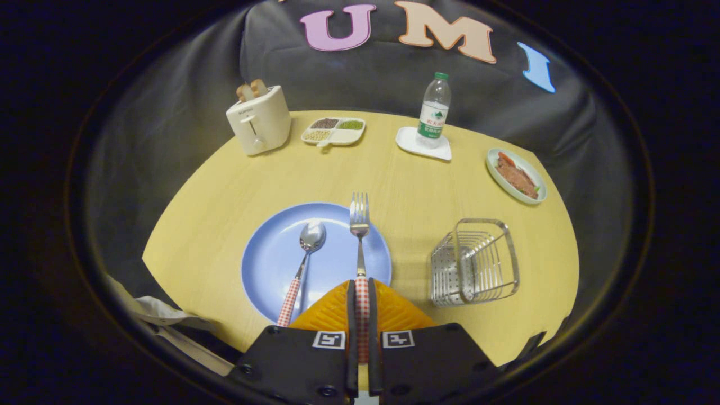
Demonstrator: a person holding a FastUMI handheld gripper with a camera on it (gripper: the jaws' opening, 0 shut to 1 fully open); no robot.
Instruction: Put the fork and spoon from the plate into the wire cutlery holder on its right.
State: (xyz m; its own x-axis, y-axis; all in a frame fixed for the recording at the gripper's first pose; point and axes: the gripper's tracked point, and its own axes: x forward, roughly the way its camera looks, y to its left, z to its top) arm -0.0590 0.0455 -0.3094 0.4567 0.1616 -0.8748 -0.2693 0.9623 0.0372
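We see the gripper (361, 292) clamped on the red-and-white checked handle of a silver metal fork (359, 225), both fingers pressed against the handle's sides, the tines pointing away over the far rim of a round pale-blue plate (264, 264) on a yellow wooden table (405, 185). Left of the fork, a silver spoon with a matching checked handle (301, 264) lies on the plate, bowl at the far end. To the right of the plate stands a square wire cutlery holder (475, 261), apart from it. Along the far side we find a cream toaster holding bread (259, 119), a divided white tray of beans and grains (333, 131), a clear plastic water bottle with a green cap (435, 109) on a white coaster, and an oval dish of food (516, 175).
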